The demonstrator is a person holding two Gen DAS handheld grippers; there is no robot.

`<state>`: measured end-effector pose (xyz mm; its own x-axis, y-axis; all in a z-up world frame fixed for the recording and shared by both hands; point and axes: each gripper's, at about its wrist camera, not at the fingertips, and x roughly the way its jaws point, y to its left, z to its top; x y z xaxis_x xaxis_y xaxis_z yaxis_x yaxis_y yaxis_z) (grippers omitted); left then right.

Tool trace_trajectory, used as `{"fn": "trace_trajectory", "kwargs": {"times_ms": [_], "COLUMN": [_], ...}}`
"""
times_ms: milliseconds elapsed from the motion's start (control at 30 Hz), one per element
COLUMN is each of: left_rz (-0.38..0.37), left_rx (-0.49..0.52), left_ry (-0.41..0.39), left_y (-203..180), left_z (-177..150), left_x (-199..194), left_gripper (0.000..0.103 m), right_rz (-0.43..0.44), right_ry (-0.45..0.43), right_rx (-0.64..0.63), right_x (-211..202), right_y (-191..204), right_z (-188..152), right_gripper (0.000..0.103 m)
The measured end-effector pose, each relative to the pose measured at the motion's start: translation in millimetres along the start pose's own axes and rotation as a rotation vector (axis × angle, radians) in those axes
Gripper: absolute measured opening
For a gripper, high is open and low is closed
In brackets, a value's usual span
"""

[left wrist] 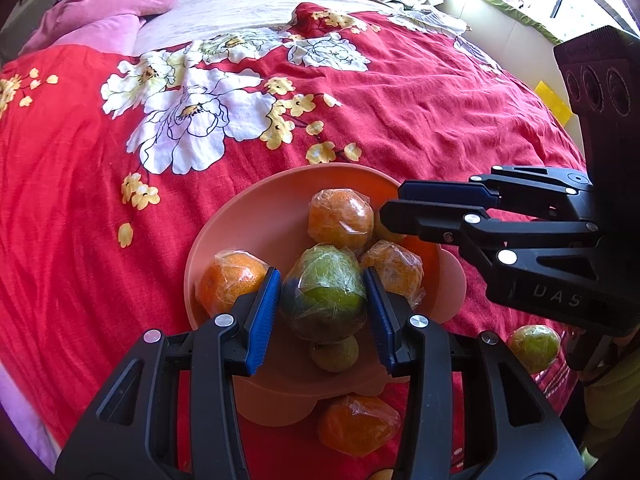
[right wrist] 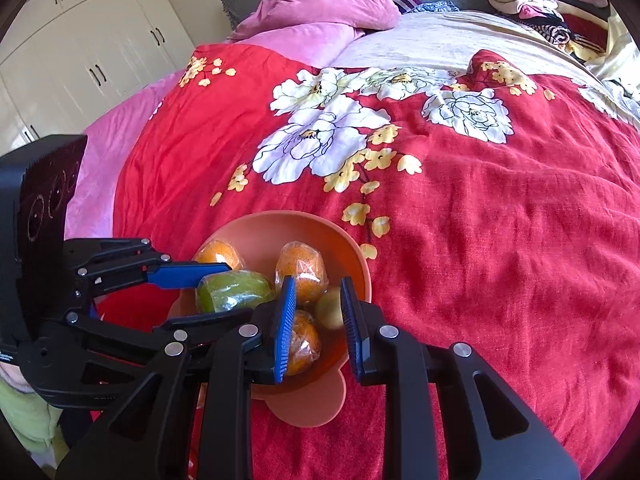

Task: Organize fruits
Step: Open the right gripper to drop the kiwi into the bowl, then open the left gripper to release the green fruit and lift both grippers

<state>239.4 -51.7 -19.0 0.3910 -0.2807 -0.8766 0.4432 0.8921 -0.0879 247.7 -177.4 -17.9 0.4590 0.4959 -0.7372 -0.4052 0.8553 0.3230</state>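
Observation:
A salmon-coloured bowl (left wrist: pixel 240 216) (right wrist: pixel 280 216) sits on the red flowered bedspread and holds several plastic-wrapped oranges (left wrist: pixel 340 216) (right wrist: pixel 300 268). It also holds a small greenish fruit (left wrist: pixel 335 354) (right wrist: pixel 330 308). My left gripper (left wrist: pixel 322 292) (right wrist: pixel 238 290) is shut on a wrapped green fruit (left wrist: pixel 328 272) (right wrist: pixel 228 294) over the bowl's middle. I cannot tell whether the fruit rests on the others. My right gripper (right wrist: pixel 318 280) (left wrist: pixel 392 202) hovers over the bowl's right side, shut and empty. A wrapped orange (left wrist: pixel 358 424) and a green fruit (left wrist: pixel 534 348) lie on the bed outside the bowl.
The bedspread (right wrist: pixel 500 260) stretches wide beyond the bowl. Pink pillows (right wrist: pixel 320 12) lie at the head of the bed, and a pile of clothes (right wrist: pixel 540 4) sits at the far right. White wardrobe doors (right wrist: pixel 80 40) stand to the left. A green sleeve (right wrist: pixel 24 412) shows low left.

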Motion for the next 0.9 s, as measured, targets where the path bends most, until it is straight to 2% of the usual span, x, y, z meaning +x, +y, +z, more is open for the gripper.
{"fn": "trace_trajectory", "kwargs": {"times_ms": [167, 233, 367, 433, 600, 900], "left_rz": [-0.001, 0.0, 0.001, 0.001, 0.006, 0.014], "left_rx": [-0.003, -0.003, -0.005, -0.006, -0.013, -0.011], "left_ry": [0.0, 0.0, -0.003, -0.005, -0.011, -0.048], "left_y": [-0.6, -0.8, 0.1, 0.4, -0.7, -10.1], "left_z": [0.7, 0.6, 0.0, -0.4, -1.0, -1.4], "left_x": [0.0, -0.2, -0.5, -1.4, -4.2, -20.4], "left_gripper": [0.035, 0.035, 0.035, 0.035, 0.035, 0.037], "right_rz": [0.0, -0.003, -0.011, -0.016, -0.026, -0.032], "right_ry": [-0.005, -0.018, -0.035, -0.044, -0.058, -0.088], "right_rx": [0.005, 0.012, 0.012, 0.016, 0.021, 0.026], "right_x": [-4.8, -9.7, -16.1, -18.1, -24.8, -44.1], "right_y": [-0.1, -0.9, -0.9, -1.0, -1.2, 1.0], "right_z": [0.5, 1.5, 2.7, 2.9, 4.0, 4.7], "right_gripper": [0.023, 0.03, 0.034, 0.049, 0.051, 0.064]}}
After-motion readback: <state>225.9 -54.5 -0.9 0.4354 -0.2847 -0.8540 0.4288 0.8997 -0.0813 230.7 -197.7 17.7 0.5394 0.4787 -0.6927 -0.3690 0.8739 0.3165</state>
